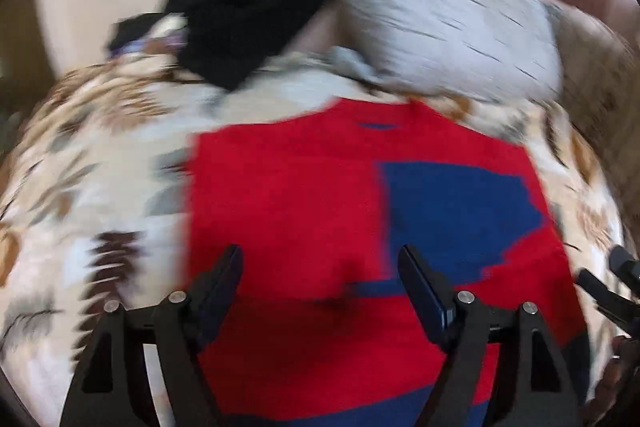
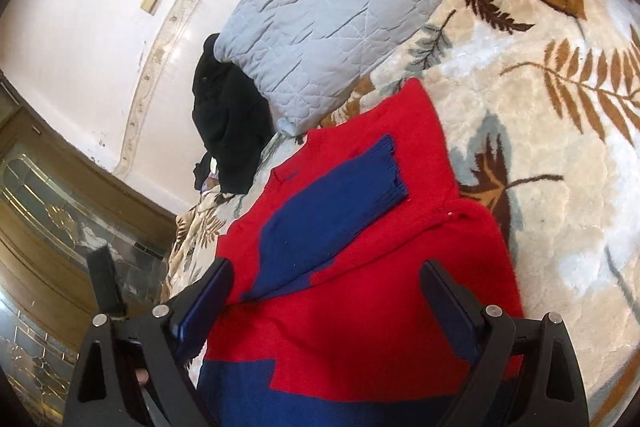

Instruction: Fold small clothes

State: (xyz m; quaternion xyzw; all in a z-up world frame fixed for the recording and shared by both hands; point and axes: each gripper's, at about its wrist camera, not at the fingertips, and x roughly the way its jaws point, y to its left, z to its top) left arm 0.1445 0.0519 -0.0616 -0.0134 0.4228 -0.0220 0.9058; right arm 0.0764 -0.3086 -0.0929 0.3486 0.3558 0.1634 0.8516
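Observation:
A small red and blue knitted sweater lies flat on a leaf-patterned blanket, with a blue sleeve folded across its chest. My left gripper is open just above the sweater's lower part, empty. My right gripper is open over the same sweater, empty. The left wrist view is motion-blurred. The right gripper's tip shows at the left view's right edge.
A grey quilted pillow and a black garment lie beyond the sweater near a white wall. The blanket spreads to the right. A wooden glass-fronted cabinet stands at the left.

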